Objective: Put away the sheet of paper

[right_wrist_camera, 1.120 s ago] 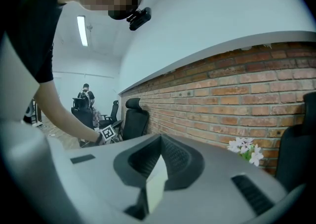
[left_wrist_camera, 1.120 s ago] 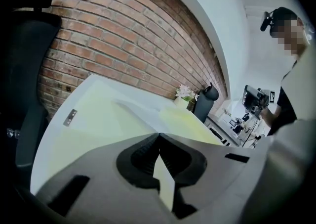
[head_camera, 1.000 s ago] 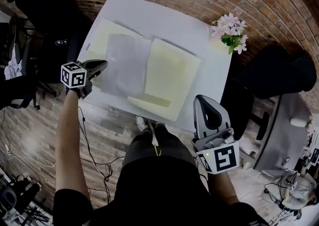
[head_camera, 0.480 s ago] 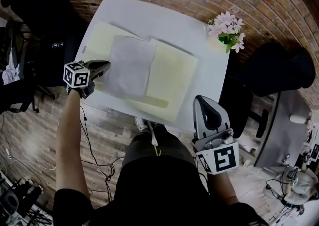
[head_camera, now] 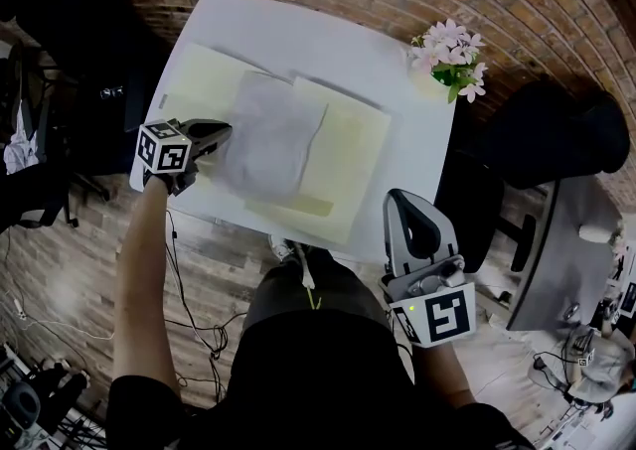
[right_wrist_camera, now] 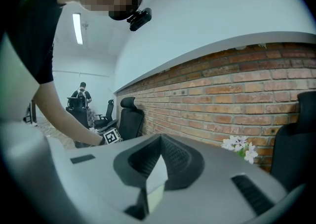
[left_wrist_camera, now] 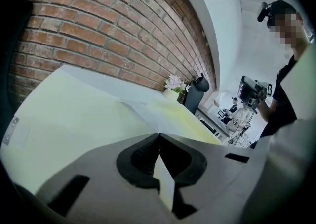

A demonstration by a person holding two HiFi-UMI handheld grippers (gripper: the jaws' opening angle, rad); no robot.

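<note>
Pinching the sheet of paper (head_camera: 270,135) at its edge over the yellow folder (head_camera: 350,145), the left gripper (head_camera: 225,129) is clamped, while the right gripper (head_camera: 404,198) hangs closed, empty.

The white tabletop (head_camera: 328,36) is rectangular, with its far edge against a brick wall. A pale yellow folder (head_camera: 348,155) lies open across the middle and takes up most of the surface. Its left flap reaches close to the left edge, and its right flap runs down toward the near edge. A narrow pale yellow strip (head_camera: 293,205) lies along the near part of the folder, close to the near edge of the tabletop. At the far right corner stands a small bunch of pink and white flowers (head_camera: 449,53) with green leaves, well apart from the folder. The far left part of the tabletop is bare.
</note>
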